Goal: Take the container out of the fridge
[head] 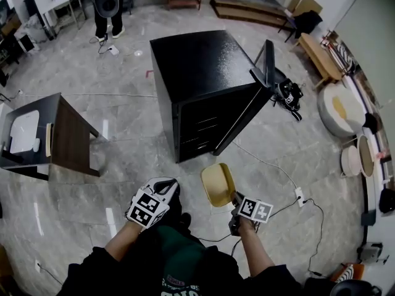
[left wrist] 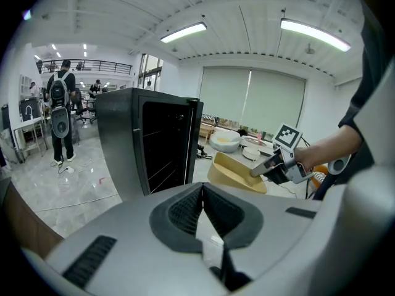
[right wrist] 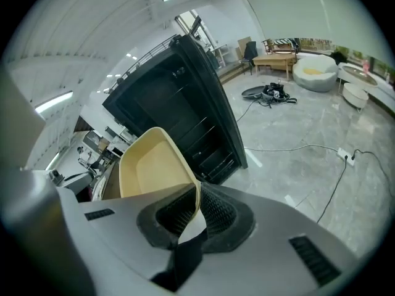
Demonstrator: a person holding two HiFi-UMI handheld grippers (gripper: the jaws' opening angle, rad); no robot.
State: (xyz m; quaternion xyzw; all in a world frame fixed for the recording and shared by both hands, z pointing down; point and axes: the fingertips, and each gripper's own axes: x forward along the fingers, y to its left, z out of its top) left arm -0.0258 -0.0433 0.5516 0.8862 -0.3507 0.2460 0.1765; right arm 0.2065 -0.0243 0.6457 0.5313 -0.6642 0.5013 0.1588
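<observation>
A pale yellow container hangs in the air in front of the black fridge, clear of its shelves. My right gripper is shut on the container's near rim, with the rim pinched between the jaws. The fridge door stands open to the right, and dark shelves show inside. My left gripper is left of the container, shut and empty. From the left gripper view, the container and the right gripper sit beside the fridge.
A dark wooden table stands at the left. A person stands at the back. A cable and power strip lie on the floor to the right. A round beanbag and a bench are along the right wall.
</observation>
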